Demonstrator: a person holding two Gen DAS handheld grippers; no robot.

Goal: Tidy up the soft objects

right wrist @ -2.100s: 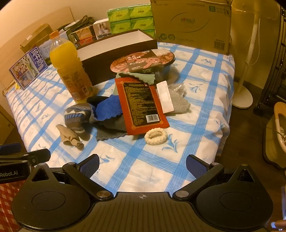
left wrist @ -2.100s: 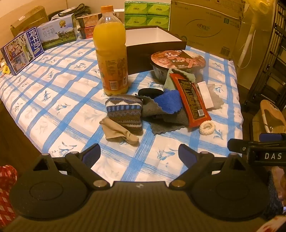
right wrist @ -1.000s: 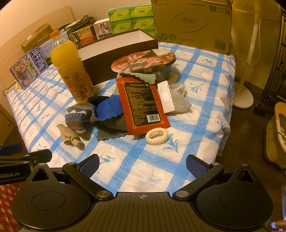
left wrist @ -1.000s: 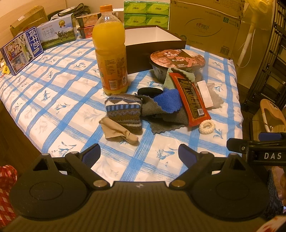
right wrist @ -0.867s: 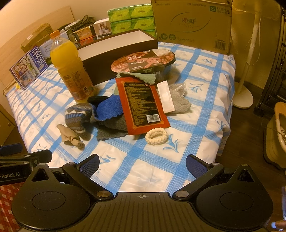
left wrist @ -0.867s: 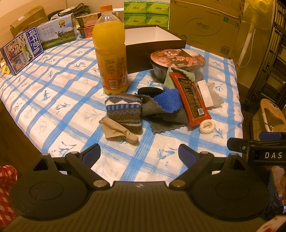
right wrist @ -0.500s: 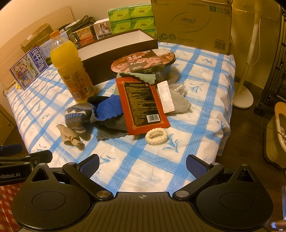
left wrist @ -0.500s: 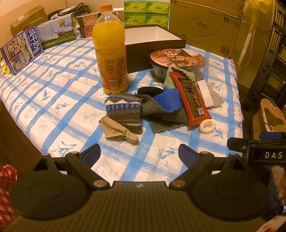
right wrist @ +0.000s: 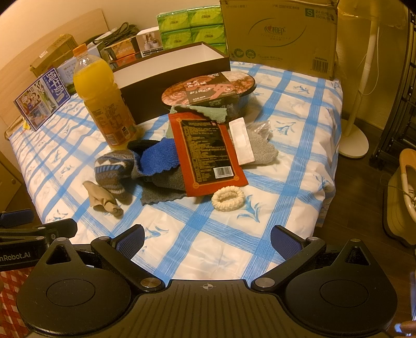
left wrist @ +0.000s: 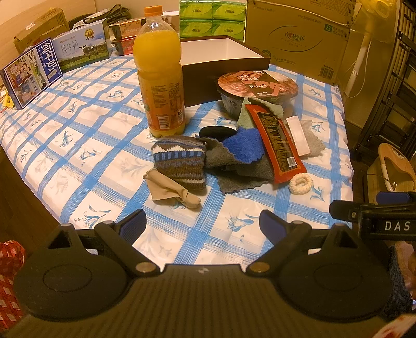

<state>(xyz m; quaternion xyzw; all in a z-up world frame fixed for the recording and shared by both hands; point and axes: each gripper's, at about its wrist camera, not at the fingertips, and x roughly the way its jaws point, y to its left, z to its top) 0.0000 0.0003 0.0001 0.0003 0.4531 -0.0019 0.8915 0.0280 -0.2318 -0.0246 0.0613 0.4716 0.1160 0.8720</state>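
While the soft things lie heaped in the middle of the blue-checked cloth [left wrist: 85, 124], plenty of hard clutter crowds them. An orange juice bottle [left wrist: 158, 72] stands upright just behind the knitted sock [left wrist: 179, 162], close enough that they look to touch. Behind that sits an open brown box [left wrist: 223, 67], white inside, and beside it a lidded noodle bowl [left wrist: 257, 87]. A red snack packet [right wrist: 208, 150] lies flat across the pile, its top edge over a pale green cloth [right wrist: 208, 111], its side over the blue fluffy cloth [right wrist: 158, 156] and its lower half on the dark grey cloth [right wrist: 161, 187]. A small white sachet [right wrist: 241, 140] lies beside the packet on a lighter grey cloth [right wrist: 262, 150]. A black soft item [left wrist: 217, 132] peeks out behind the blue one. Out front, apart from the heap, a beige stocking [left wrist: 169, 191] lies against the knitted sock, and a cream scrunchie [right wrist: 228, 199] sits just beside the packet's lower corner. Milk cartons [left wrist: 31, 72], green tissue packs [left wrist: 212, 18] and a big cardboard carton [left wrist: 296, 39] line the far edge.

Left gripper [left wrist: 202, 222]: fingers spread wide, nothing between them, hovering over the near edge of the cloth, short of the stocking. Right gripper [right wrist: 208, 240]: equally wide apart, holding nothing, near the scrunchie but not touching it.
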